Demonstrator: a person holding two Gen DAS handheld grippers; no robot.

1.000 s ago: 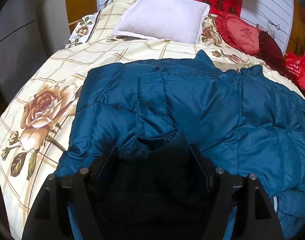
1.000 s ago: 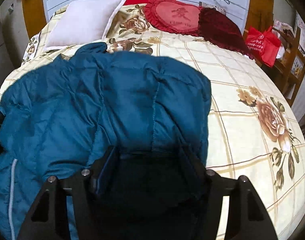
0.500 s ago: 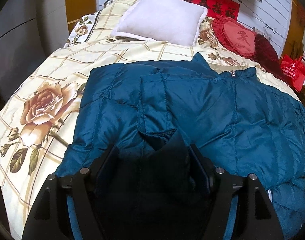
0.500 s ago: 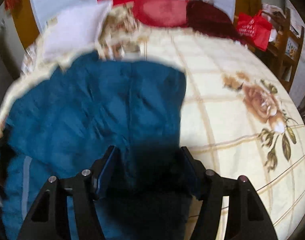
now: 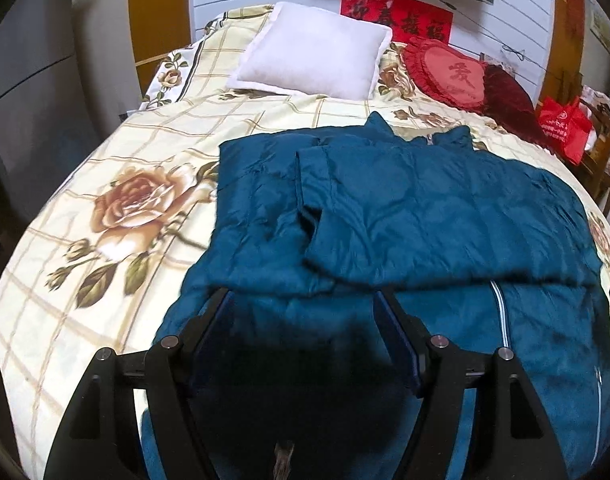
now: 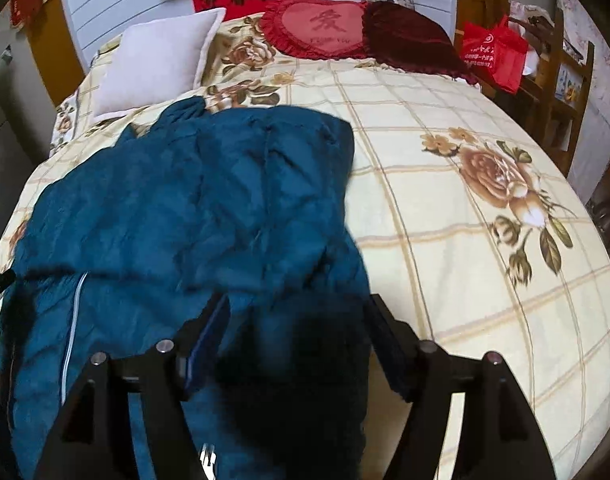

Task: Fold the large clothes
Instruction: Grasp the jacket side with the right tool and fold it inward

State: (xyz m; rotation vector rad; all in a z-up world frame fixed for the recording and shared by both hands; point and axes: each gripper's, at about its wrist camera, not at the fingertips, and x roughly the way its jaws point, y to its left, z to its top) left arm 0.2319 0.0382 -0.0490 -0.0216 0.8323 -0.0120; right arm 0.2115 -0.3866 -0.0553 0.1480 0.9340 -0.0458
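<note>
Folding: jacket [image 5: 425, 216] sleeves now laid inward across the body
Left gripper [image 5: 305, 320]: spread, hem between fingers
Right gripper [image 6: 297, 320]: spread, over hem
Meaning: bottom fold looks due

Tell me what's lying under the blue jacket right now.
The blue jacket lies on the floral bedspread, which shows all around it. Both sleeves are folded onto its body. Whatever sits directly beneath the jacket is covered, so I can't see it.

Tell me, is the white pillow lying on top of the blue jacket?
No, the white pillow lies at the head of the bed, apart from the blue jacket, with flowered bedspread showing between them.
</note>
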